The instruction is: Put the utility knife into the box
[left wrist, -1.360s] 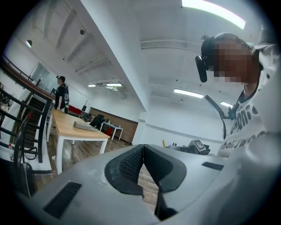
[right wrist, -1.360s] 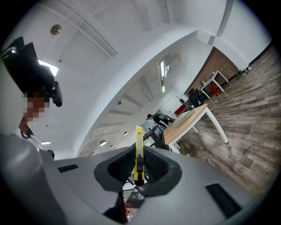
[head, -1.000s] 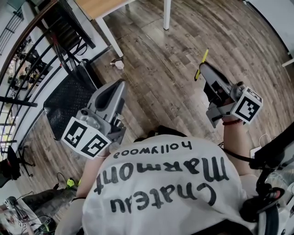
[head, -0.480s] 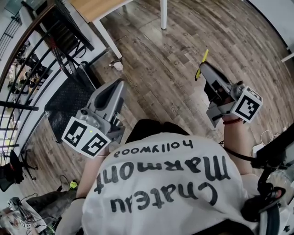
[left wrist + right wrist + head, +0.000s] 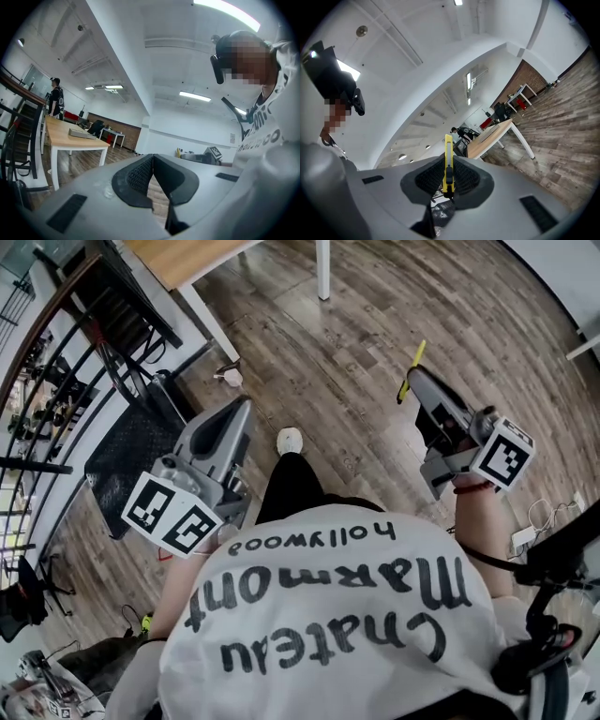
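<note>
Utility knife (image 5: 448, 161) in the right claw (image 5: 449, 176)'s grip; left claw (image 5: 153, 160) tight together, empty.

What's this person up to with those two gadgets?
A person stands on a wooden floor, a gripper in each hand. The right gripper clamps a yellow utility knife that sticks out past its jaws. The left gripper is shut and empty. The knife is not in any box yet.
</note>
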The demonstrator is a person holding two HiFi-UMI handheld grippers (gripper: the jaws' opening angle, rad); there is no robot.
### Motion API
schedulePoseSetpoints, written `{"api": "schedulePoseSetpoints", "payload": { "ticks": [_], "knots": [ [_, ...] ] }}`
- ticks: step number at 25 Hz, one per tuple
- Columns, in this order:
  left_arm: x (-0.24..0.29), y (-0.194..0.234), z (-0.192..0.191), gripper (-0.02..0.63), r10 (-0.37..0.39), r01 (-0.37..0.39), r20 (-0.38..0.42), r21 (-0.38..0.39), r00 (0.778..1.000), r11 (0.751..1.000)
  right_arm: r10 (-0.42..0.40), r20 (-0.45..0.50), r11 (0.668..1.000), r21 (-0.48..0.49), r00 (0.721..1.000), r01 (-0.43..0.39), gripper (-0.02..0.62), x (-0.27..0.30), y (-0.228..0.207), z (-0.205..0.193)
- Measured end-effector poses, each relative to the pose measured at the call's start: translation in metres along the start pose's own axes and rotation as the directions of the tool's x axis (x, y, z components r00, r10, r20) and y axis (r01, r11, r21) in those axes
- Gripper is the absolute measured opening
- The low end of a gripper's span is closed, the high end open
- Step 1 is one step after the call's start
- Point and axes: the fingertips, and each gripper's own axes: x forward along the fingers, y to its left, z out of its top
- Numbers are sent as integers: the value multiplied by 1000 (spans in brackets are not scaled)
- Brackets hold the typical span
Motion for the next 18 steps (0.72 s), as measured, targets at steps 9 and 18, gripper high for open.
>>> {"api": "schedulePoseSetpoints", "payload": {
  "ticks": [9, 18],
  "knots": [
    [45, 16, 8, 7, -87, 87, 5, -17, 996, 996, -80, 64, 997, 11, 995, 80, 57, -8, -26, 19],
    [52, 81, 12, 6, -30, 30, -15, -50, 999, 998, -62, 19, 997, 37, 998, 62, 57, 55, -46, 16]
  ]
}}
